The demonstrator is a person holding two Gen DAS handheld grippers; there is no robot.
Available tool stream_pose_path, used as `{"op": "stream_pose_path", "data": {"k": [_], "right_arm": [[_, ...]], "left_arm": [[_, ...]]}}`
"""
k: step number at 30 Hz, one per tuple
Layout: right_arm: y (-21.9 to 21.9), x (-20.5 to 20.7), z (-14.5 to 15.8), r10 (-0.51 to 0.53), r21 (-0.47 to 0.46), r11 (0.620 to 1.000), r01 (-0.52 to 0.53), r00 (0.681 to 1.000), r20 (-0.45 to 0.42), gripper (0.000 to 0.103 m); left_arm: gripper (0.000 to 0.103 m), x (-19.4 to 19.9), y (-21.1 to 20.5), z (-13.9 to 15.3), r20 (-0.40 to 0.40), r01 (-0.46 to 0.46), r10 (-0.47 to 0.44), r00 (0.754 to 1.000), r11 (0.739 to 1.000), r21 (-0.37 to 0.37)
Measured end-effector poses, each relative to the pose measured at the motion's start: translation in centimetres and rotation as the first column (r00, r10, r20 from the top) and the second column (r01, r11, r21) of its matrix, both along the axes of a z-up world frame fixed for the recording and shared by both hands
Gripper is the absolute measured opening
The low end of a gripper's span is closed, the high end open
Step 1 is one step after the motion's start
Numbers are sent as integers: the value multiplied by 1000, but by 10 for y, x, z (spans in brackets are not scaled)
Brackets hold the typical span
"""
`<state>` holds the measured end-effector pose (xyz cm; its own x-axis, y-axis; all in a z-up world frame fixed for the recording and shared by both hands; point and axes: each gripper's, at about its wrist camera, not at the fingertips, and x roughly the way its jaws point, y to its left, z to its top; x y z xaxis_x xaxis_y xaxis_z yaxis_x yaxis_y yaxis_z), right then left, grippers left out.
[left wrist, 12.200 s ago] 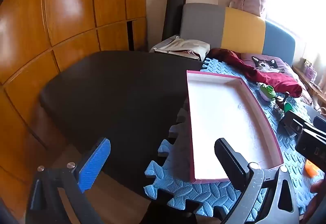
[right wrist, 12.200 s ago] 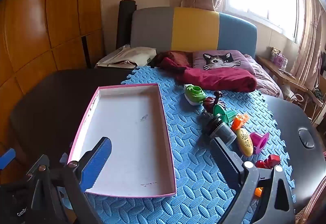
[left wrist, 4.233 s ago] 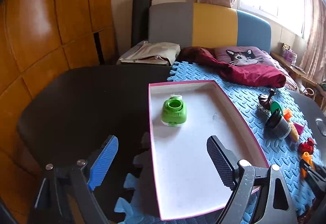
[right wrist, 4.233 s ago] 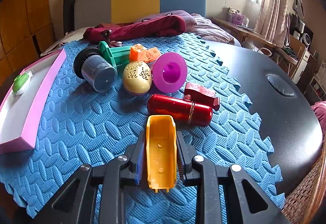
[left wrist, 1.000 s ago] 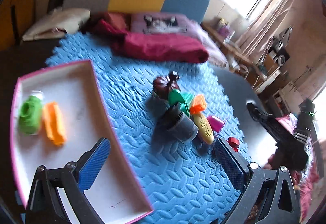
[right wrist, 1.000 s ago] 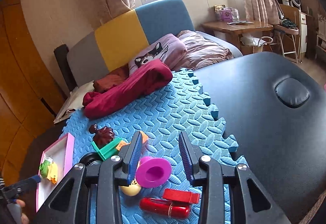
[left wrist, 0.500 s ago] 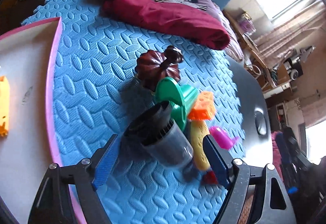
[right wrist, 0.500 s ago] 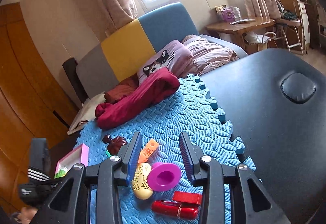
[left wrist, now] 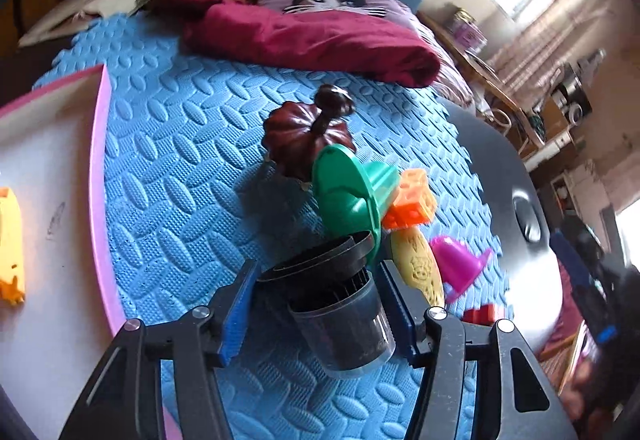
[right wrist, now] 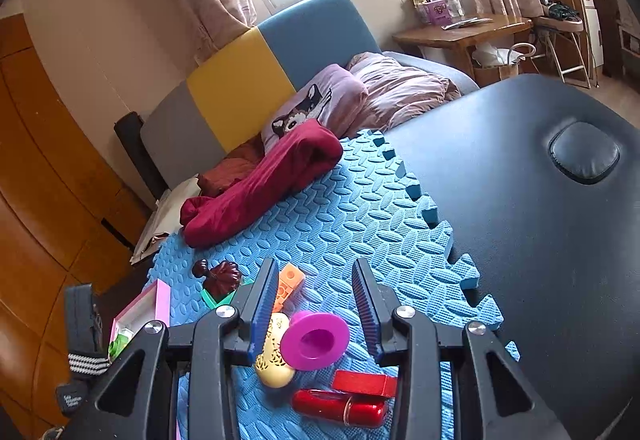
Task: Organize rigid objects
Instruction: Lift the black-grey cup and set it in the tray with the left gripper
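Note:
My left gripper [left wrist: 320, 308] has its jaws on both sides of a dark translucent cup [left wrist: 336, 304] lying on the blue foam mat [left wrist: 180, 167]; they look closed on it. Behind it lie a green funnel-shaped toy [left wrist: 352, 195], a dark red pumpkin [left wrist: 304, 135], an orange block [left wrist: 412, 203], a yellow egg-shaped toy [left wrist: 416, 268] and a magenta cup [left wrist: 456, 260]. The pink-rimmed tray [left wrist: 102, 159] at left holds a yellow toy [left wrist: 10, 240]. My right gripper [right wrist: 316, 304] is open and empty, held above the magenta cup [right wrist: 314, 340].
A red cylinder [right wrist: 340, 406] and red block [right wrist: 364, 380] lie at the mat's near edge. A maroon cloth [right wrist: 260, 183] lies at the far side of the mat. The black padded table [right wrist: 540, 220] extends right. A sofa and a cat pillow stand behind.
My left gripper has moved forward and down and its jaws have narrowed around the dark cup. The right gripper has stayed open and shifted slightly.

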<state>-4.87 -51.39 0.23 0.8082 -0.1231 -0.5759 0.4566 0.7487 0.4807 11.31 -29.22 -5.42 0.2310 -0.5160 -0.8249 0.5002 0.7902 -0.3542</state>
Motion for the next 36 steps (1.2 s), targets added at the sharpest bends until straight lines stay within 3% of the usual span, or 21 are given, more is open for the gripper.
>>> {"op": "stream_pose_path", "data": {"k": [7,10,15,17,19,23,26,36], "right_arm": [[-14,-5,-8,-29,89,996,29,1000,-2,38],[-14,4,-21,19,146,989,-9,998,-65,38],[-2,1,-32,33,142,990,-12,989,-147,38],[2,-12,-37,-7,145,989,32,986,-168,47],[6,-24,-41,-39,187,980,70,986,-162,50],[27,-35,-45,-68,142,985,97,978,-197,71],[39,-26,-47,-39,76,995,59,970,-242,72],[58,-5,-67,-21,-1,1000,22,949,-314,73]], "left_arm": [[60,-23,3,4,81,57,-60,995,998,33],[59,-30,4,3,81,77,-79,994,996,35],[60,-39,8,3,104,94,-97,990,995,35],[59,-39,9,2,95,94,-97,991,995,32],[59,-39,10,-1,91,96,-99,991,995,33],[59,-40,13,-1,82,96,-97,992,995,18],[58,-41,17,-1,79,95,-96,992,995,9],[57,-48,32,7,72,111,-108,992,993,-41]]}}
